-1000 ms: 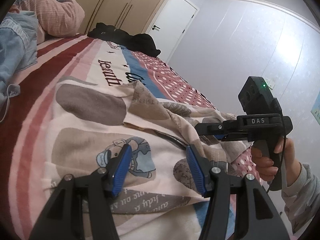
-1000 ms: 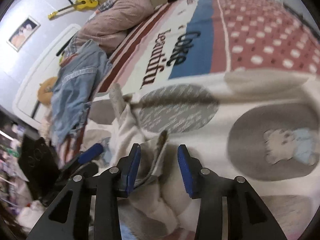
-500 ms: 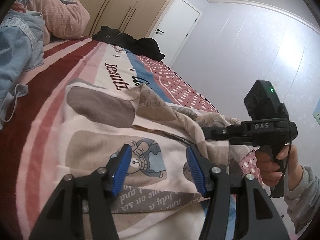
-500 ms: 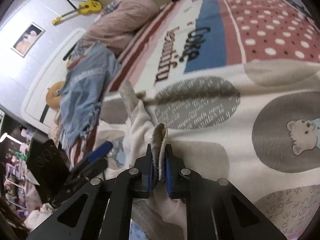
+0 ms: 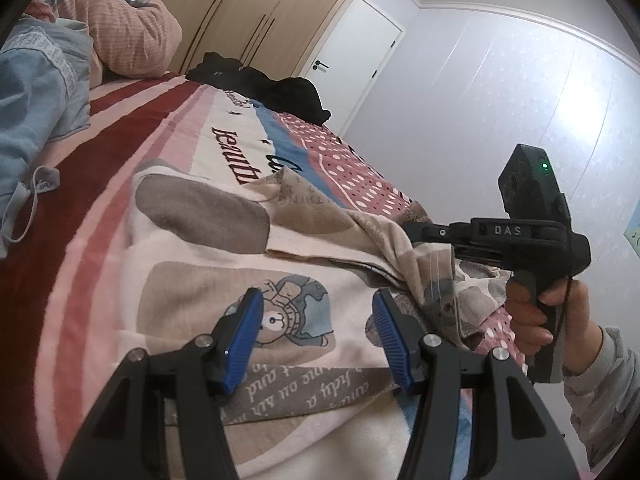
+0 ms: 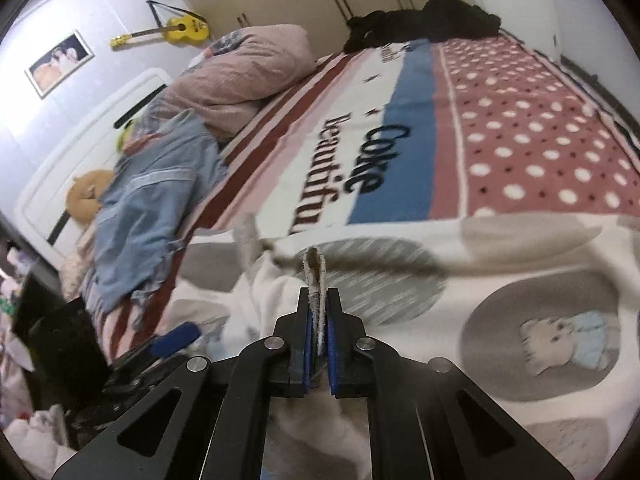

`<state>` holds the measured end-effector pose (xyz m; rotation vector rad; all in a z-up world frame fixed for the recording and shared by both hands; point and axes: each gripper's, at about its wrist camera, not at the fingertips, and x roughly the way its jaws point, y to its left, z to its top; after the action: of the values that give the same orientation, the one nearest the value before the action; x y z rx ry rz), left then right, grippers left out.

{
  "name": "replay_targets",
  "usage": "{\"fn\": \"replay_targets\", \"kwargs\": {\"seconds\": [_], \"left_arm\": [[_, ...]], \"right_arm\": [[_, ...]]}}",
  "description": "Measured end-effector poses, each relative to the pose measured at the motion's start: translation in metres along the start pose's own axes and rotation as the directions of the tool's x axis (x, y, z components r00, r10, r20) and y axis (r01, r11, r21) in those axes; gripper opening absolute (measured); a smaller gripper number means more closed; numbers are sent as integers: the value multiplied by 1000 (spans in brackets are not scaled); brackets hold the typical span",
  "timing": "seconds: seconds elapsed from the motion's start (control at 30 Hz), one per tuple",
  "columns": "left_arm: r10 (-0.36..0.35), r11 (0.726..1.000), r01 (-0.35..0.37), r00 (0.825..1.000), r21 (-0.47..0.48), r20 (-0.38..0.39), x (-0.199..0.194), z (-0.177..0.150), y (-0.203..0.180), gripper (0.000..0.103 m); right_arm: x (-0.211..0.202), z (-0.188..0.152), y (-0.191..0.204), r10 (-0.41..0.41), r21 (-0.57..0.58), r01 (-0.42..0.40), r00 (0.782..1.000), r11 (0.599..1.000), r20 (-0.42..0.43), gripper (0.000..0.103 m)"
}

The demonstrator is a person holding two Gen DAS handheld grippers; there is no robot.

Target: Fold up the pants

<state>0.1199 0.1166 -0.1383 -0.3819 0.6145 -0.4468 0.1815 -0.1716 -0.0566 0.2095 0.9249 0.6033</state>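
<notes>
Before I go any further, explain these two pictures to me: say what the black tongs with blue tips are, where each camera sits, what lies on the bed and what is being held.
There is no robot here. A person holds one handheld two-finger gripper in each hand, and each has a fisheye camera looking forward along its fingers.

The left wrist view shows the left gripper open, with nothing between its blue pads, over the pants, a fleece pair printed with bears. Beyond it is the person's right hand on the other tool's handle.

The right wrist view shows the right gripper shut on a pinched edge of the pants.

Also on the patterned blanket: a denim garment, a pink pillow and black clothes.
</notes>
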Motion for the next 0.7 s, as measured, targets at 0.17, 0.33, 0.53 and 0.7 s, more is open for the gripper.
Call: {"fn": "replay_targets", "kwargs": {"seconds": [0.17,0.33,0.53,0.7], "left_arm": [[1,1000,-1,1000,0,-1,-1,0,0,53],[6,1000,-6,1000,0,3,-1,1,1,53],[18,1000,-18,1000,-5,4,-2,1,5,53],[16,1000,-16,1000,-12,8,-5,1,7,53]], "right_arm": [[1,10,-6,-102,-55,104,994,993,25,1],[11,31,-20,-187,-106,189,982,976,23,1],[31,47,-45,-244,-62,240,969,969,-52,5],[-2,38,-50,-147,43,148,989,988,-14,29]]}}
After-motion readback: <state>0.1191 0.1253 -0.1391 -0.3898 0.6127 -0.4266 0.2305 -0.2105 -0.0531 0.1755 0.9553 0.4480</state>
